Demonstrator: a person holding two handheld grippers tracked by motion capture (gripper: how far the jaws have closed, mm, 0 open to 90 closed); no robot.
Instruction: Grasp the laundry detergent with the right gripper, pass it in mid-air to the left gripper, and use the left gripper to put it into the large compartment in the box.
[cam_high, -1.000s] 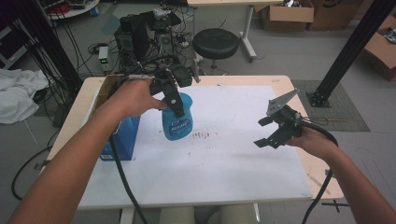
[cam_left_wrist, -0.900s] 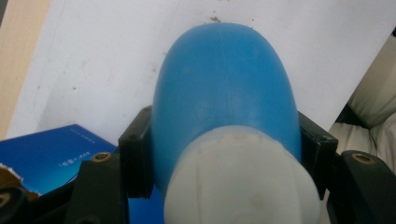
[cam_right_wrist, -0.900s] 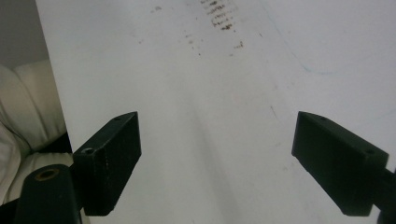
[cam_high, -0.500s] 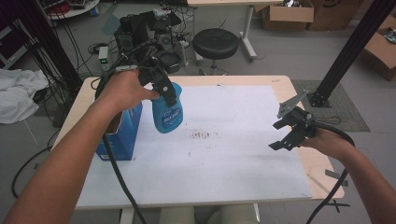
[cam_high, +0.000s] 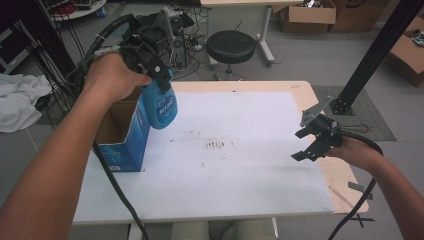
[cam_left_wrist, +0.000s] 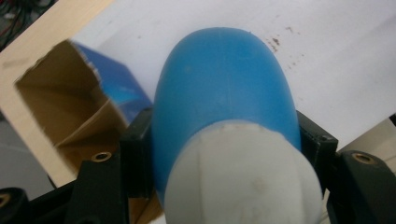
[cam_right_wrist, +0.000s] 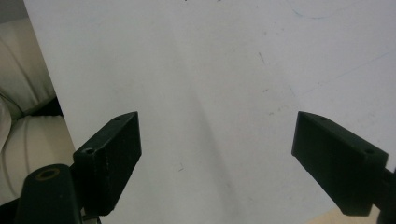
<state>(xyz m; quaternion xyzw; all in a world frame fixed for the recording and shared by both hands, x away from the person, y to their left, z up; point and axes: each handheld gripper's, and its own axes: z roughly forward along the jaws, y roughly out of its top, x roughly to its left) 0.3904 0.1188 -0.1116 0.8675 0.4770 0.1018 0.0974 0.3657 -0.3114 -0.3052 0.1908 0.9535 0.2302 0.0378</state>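
We see the left gripper clenched on the rounded blue plastic bottle with a pale cap, its black jaws pressing the bottle's sides just below the cap, as the left gripper view shows from close up. The bottle hangs in the air, bottom down and slightly tilted, beside the upper edge of the open blue cardboard box, which stands on the left part of the white sheet covering the wooden table. Compared with a second ago, we find the bottle lifted higher and carried leftward, from above the sheet near the brown smudges to just beside the box's opening; the box itself has kept its place.

Farther out, the right gripper hovers over the sheet's right edge with its jaws spread wide and nothing between them; the right gripper view shows bare white sheet in the gap. It has drifted slightly toward the near right side since the earlier frame.
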